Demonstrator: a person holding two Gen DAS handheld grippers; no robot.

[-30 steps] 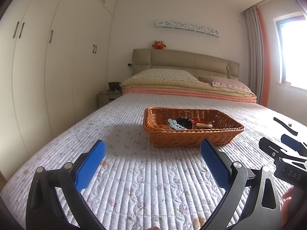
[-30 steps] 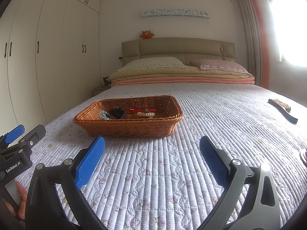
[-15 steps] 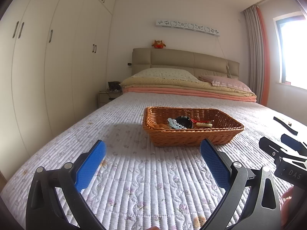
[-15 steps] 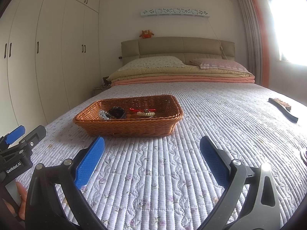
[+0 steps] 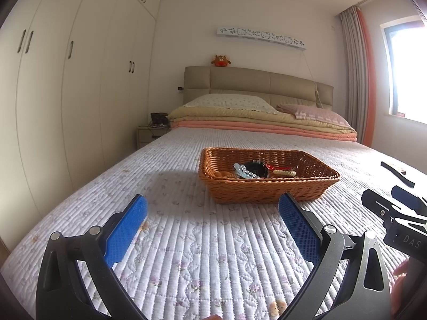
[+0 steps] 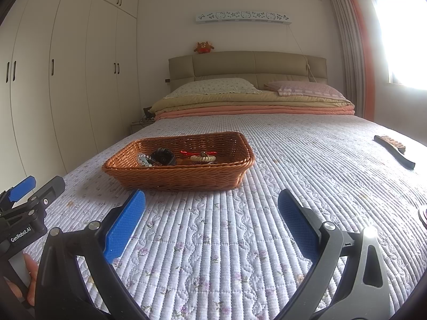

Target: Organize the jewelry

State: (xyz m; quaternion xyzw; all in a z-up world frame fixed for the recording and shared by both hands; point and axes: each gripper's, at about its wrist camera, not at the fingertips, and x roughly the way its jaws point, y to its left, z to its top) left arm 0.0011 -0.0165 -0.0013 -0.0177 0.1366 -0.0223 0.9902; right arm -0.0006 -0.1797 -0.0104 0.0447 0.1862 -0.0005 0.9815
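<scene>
Jewelry pieces [image 5: 254, 170] heaped in a rectangular woven orange-brown wicker basket [image 5: 267, 189], set on a white quilted bed cover with small flowers [image 5: 186, 240]. Among them, from the left wrist view: a silvery beaded piece [image 5: 244, 172], a round black item [image 5: 256, 167], a red cord piece [image 5: 277, 167], a cream beaded bracelet [image 5: 284, 172]. Left tool [image 5: 213, 210] low over the cover, short of the basket's near wall, blue-padded fingers [image 5: 125, 229] spread wide, nothing between them. At right edge, the other black tool partly seen, lettering "DAS" on it. Farther right on the cover, a long black brush [image 5: 397, 173], well apart from the basket. Behind: beige padded headboard [image 5: 256, 85], folded peach and yellow blankets [image 5: 261, 125] with two pillows on top, small brown plush toy [image 5: 221, 60] on the headboard, tall cream wardrobe doors [image 5: 66, 80] along the left wall.

From the right wrist view: same basket [image 6: 181, 176] ahead and left of centre, jewelry [image 6: 176, 157] lying toward its left and middle. Right tool [image 6: 212, 210] just above the cover, blue pads [image 6: 296, 224] set wide apart, empty. Left tool's black frame at lower left, marked "GenRobot.AI", a hand [image 6: 28, 280] gripping below it. Black brush [image 6: 395, 150] at far right on the cover. Curtain with orange edge [image 6: 355, 48] beside a bright window.
</scene>
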